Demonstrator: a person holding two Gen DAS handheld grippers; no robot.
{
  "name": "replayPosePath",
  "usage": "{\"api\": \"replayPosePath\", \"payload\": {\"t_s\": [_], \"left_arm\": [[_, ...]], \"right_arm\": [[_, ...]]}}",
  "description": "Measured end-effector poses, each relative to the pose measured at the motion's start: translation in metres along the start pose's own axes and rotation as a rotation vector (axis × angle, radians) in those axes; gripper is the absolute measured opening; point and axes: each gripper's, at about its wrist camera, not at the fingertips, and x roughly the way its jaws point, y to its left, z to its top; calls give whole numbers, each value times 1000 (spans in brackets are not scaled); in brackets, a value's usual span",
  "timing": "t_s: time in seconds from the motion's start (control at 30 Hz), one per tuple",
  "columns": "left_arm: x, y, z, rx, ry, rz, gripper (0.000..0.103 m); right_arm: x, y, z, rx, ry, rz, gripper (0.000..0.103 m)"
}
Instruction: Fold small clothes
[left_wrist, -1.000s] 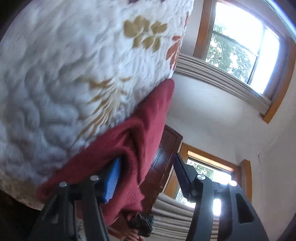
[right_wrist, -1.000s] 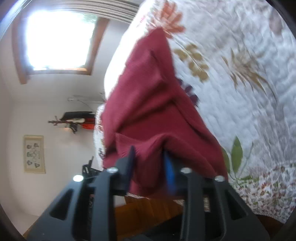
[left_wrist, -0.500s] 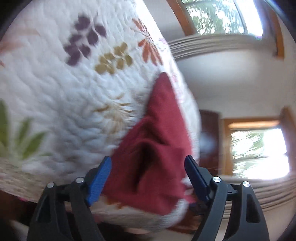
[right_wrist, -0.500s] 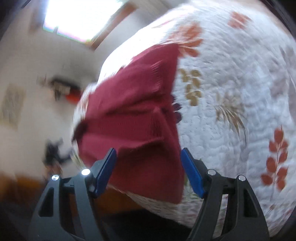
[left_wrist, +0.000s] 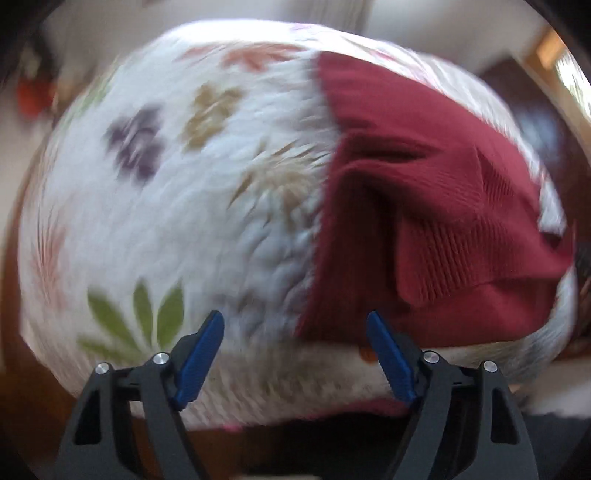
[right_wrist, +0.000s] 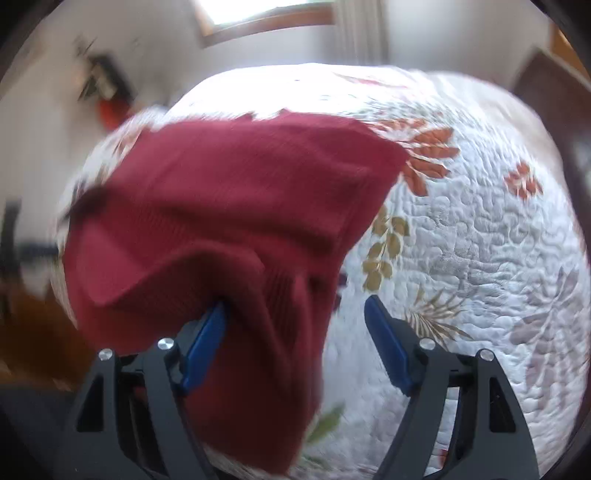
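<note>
Both pairs of jaws are standing wide apart and gripping nothing. The quilted bedspread (left_wrist: 192, 206), white with leaf and flower prints, is filling most of both views and is covering the whole bed. On it the red knit garment (right_wrist: 236, 206) is lying in a loose, partly folded heap, with 1 layer doubled back over another so that a ribbed flap is showing on top. In the left wrist view the garment (left_wrist: 436, 221) is sitting toward the right side of the bed, its near edge reaching close to the bed's front edge. The left gripper (left_wrist: 295, 350) is hovering in front of that edge, its right finger just before the cloth's lower hem and its left finger over bare quilt. The right gripper (right_wrist: 295, 343) is hanging over the garment's near fold, which is draping across its left blue pad (right_wrist: 205, 343) and hiding the tip, while the right pad is standing clear over white quilt. Parts of both views are blurring.
</note>
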Motion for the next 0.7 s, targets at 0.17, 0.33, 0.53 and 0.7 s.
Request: {"api": "replayPosePath", "payload": {"t_s": [0.17,0.33,0.53,0.7], "left_arm": [[21,-25,32,176,-10,44,79],[13,7,80,-60,-100,-242,81],[29,59,92,-291,-68,-374,81],[24,50,86,-173,-46,-491,83]], "right_arm": [[22,-35,16,204,72,25,76],[15,-50,10,355,78,37,76],[-3,-58,-8,410,77,53,76],[-12,-56,-19,376,86,159,75]]}}
